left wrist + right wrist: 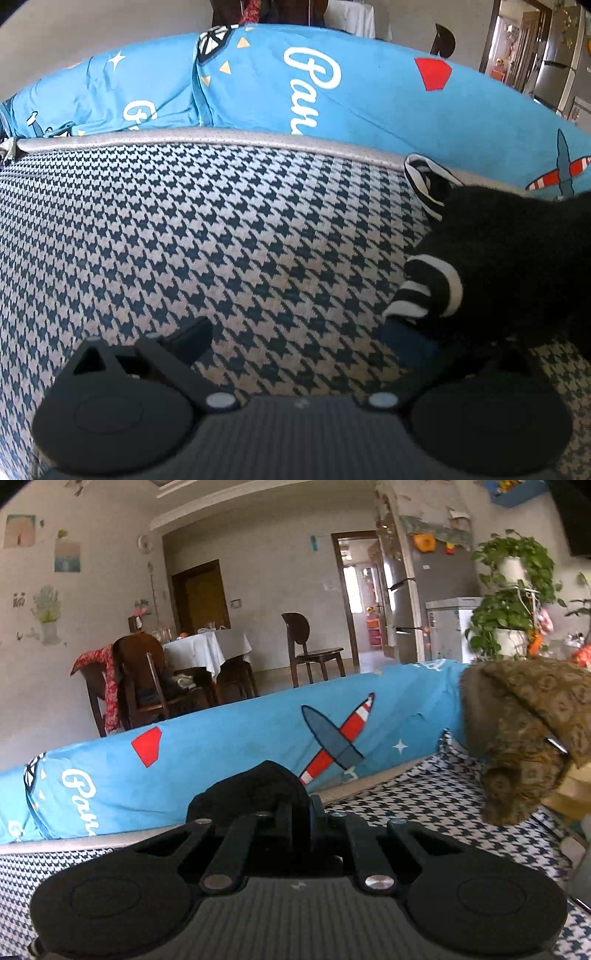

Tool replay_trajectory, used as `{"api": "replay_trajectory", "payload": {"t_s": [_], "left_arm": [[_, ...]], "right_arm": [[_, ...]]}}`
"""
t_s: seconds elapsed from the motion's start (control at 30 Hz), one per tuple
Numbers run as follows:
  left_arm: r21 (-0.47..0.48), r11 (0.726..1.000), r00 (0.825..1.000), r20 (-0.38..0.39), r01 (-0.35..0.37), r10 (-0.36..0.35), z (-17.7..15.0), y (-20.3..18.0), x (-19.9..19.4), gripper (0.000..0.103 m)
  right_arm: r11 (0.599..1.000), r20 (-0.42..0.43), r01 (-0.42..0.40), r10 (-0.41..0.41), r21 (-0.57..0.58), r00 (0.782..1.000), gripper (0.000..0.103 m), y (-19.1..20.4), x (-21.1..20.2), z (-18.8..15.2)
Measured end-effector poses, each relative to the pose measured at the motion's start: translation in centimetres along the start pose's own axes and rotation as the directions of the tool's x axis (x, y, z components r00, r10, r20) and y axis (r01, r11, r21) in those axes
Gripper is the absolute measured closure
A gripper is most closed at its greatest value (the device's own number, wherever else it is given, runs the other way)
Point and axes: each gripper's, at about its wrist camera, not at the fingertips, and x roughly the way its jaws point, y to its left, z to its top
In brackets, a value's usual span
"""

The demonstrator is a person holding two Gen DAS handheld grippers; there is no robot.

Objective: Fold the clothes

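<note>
Gripping black garment (pixel 255 790), right hand-held gripper (pixel 295 823) clenched; left hand-held gripper (pixel 295 339) released.

The garment (pixel 509 266) lies on the seat cushion (pixel 221 240), at the right of the left wrist view. The bolster (pixel 369 103) runs along the cushion's far edge, behind the garment. In the right wrist view, the dining table (pixel 210 646) and chairs (pixel 310 646) stand behind the bolster.
</note>
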Motion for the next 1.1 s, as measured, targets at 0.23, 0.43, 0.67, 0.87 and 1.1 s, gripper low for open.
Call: {"api": "replay_trajectory", "payload": {"t_s": [0.23,0.43,0.67,0.87,1.1], "left_arm": [[-0.024,1.000,0.999,0.032,-0.015,0.016,0.7,0.5,-0.7,0.000],[-0.066,0.997,0.999,0.034,-0.032,0.035,0.9,1.4,-0.8,0.000],[-0.045,0.999,0.999,0.025,-0.026,0.027,0.6,0.8,-0.6,0.000],[0.034,0.999,1.000,-0.002,-0.001,0.001,-0.5,-1.1,-0.1,0.000],[0.116,0.993,0.999,-0.034,0.025,-0.022,-2.0,-3.2,0.4,0.000]], "right_arm": [[0.999,0.004,0.002,-0.003,0.039,1.000,0.094,-2.0,-4.4,-0.2],[1.000,-0.063,0.010,-0.009,0.024,0.998,0.093,-3.0,-6.6,-1.3],[0.992,-0.092,0.059,-0.070,-0.115,0.993,0.059,-2.6,-8.6,-3.4],[0.995,-0.084,-0.090,0.087,-0.033,0.993,0.045,-3.7,-10.0,-3.1],[0.980,-0.151,-0.197,0.194,0.001,0.969,0.040,-1.8,-8.4,-4.3]]}}
